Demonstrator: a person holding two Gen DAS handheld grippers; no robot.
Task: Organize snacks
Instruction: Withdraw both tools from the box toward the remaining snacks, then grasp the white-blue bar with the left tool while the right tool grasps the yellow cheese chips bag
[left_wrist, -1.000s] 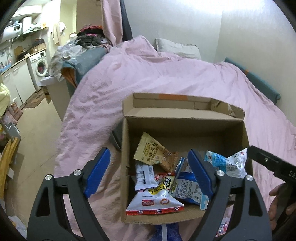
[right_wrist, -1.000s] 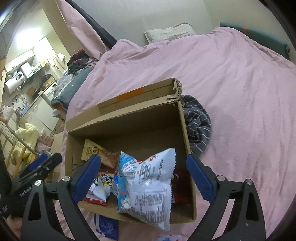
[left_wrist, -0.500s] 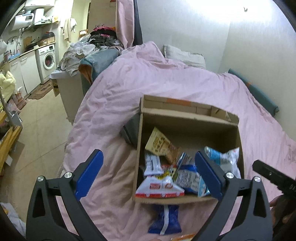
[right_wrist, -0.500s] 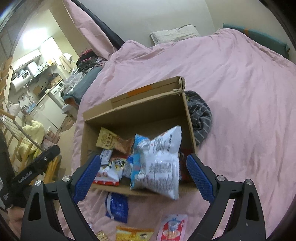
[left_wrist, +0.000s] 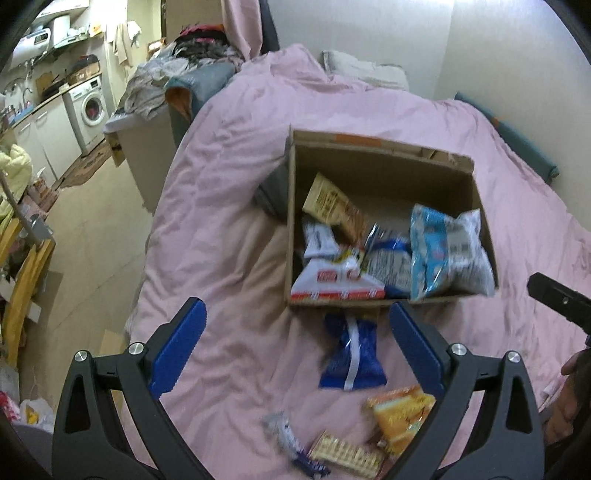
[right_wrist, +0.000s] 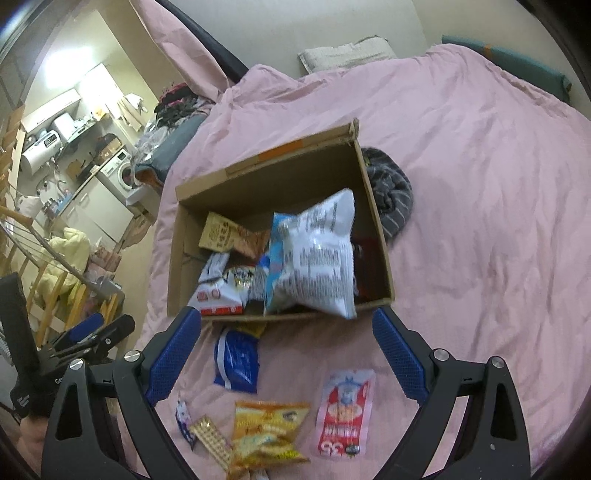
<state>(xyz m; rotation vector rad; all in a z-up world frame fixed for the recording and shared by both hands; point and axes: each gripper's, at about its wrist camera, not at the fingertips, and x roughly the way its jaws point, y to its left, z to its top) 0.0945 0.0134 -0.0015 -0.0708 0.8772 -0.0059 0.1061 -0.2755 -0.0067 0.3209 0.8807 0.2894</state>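
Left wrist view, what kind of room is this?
Probably a small studio flat: a bed with a wrinkled pink duvet and a pale pillow fills the room, and a white front-loading washing machine sits under a kitchen counter just beyond.

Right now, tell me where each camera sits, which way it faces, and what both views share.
Left wrist: on the left gripper, angled down at the open brown cardboard box on the pink bedcover; own open blue-padded fingers show, right gripper at the right edge.
Right wrist: on the right gripper, angled down likewise; own open fingers, left gripper lower left.
Shared: box, dark blue snack packet.
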